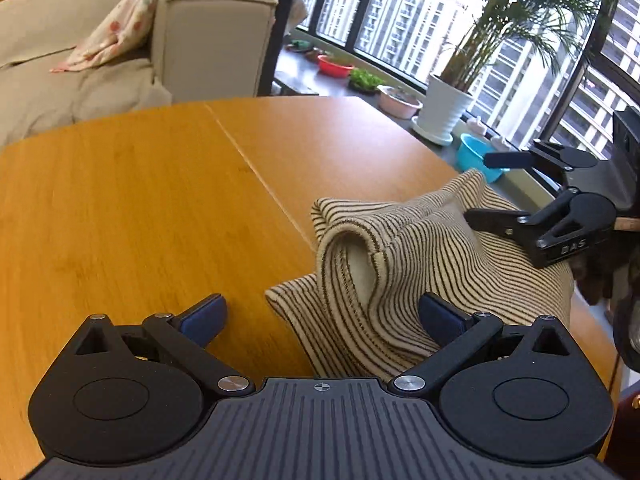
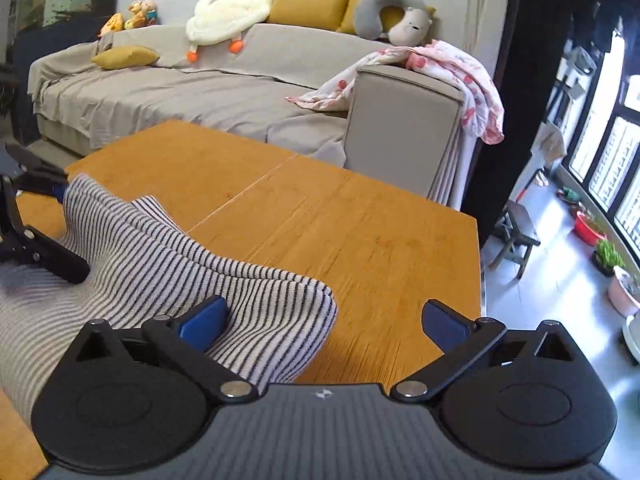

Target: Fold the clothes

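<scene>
A cream garment with thin dark stripes [image 1: 400, 248] lies bunched in loose folds on the orange wooden table [image 1: 140, 200]. In the left wrist view my left gripper [image 1: 322, 312] is open wide, its right pad over the cloth and its left pad over bare wood. At the right edge of that view the right gripper [image 1: 496, 190] is open, its lower finger lying against the cloth. The right wrist view shows the right gripper [image 2: 326, 320] open, with a rounded fold of the garment [image 2: 160, 256] lying loose between its fingers. The left gripper [image 2: 52, 224] shows at that view's left edge.
A grey sofa [image 2: 200, 92] with a pink patterned blanket [image 2: 460, 68] over its arm stands just beyond the table [image 2: 340, 220]. By the windows are a potted palm [image 1: 448, 108], a blue bowl [image 1: 476, 152] and a dark stool [image 2: 516, 228].
</scene>
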`<state>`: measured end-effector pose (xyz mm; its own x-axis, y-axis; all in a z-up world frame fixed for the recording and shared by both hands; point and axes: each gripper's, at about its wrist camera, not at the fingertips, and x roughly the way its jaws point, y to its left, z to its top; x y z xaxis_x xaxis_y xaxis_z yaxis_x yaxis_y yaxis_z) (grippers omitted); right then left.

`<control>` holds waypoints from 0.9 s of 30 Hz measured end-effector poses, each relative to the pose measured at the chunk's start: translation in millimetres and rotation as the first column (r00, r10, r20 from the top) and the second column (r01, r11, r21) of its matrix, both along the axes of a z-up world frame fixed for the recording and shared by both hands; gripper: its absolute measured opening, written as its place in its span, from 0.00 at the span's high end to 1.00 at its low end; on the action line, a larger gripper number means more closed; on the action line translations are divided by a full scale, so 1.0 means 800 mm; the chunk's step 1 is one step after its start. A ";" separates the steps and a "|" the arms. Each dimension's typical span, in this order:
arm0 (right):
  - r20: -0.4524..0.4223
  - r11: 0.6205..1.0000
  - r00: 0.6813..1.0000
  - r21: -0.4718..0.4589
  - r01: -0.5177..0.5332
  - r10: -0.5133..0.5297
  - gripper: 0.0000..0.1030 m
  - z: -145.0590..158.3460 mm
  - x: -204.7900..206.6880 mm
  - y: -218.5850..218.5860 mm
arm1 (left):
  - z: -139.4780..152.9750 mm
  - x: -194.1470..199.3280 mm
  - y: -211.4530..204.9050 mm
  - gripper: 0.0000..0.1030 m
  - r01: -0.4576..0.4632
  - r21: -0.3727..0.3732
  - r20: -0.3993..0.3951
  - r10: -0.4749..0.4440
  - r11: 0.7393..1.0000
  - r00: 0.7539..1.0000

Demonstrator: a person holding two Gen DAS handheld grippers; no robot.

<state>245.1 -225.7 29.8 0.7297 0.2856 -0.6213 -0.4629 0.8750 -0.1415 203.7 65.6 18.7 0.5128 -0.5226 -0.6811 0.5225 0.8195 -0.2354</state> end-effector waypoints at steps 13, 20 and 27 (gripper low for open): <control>-0.487 0.916 0.871 0.377 0.138 0.069 0.05 -0.005 -0.076 -0.061 | 0.058 -0.011 -0.013 0.00 0.179 -0.065 0.188 -0.164 0.982 0.968; -0.555 0.826 0.829 0.496 0.267 0.065 0.29 -0.036 -0.031 -0.077 | 0.002 0.032 -0.030 0.00 0.171 -0.075 0.043 -0.168 0.983 0.985; -0.400 0.878 0.916 0.429 0.212 -0.026 0.29 -0.034 0.060 -0.048 | -0.007 0.016 -0.016 0.00 0.111 -0.158 -0.020 -0.116 0.981 0.993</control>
